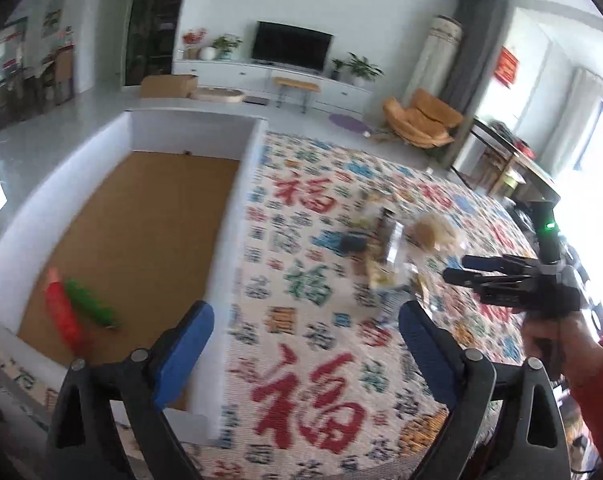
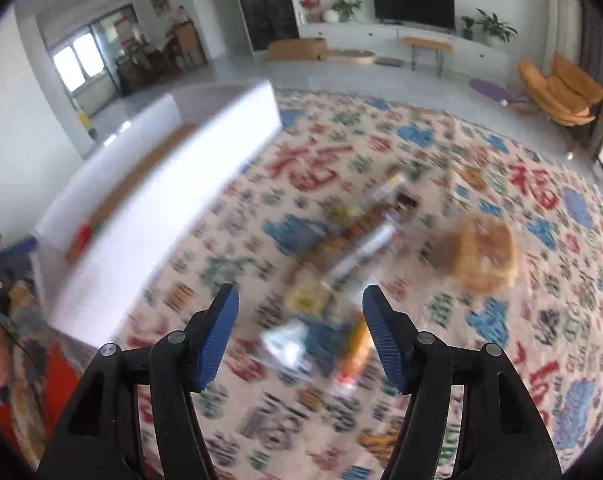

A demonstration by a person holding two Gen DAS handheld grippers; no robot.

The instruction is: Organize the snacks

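Note:
A white box [image 1: 245,184] with a brown cardboard floor stands on the patterned cloth at left. A red snack pack [image 1: 63,312] and a green snack pack [image 1: 89,304] lie inside it. A blurred pile of snacks [image 1: 385,248] lies on the cloth to the right of the box, with a round golden bread pack [image 1: 437,232]. My left gripper [image 1: 305,340] is open and empty, over the box's right wall. My right gripper [image 2: 299,336] is open and empty above the pile [image 2: 325,320]; it also shows in the left wrist view [image 1: 457,268]. The bread pack [image 2: 485,256] lies to its right.
The patterned cloth [image 1: 313,392] covers the table. The box [image 2: 161,200] is to the left in the right wrist view. Beyond the table are a TV [image 1: 291,46], a white cabinet, a wooden stool and an orange chair [image 1: 421,120].

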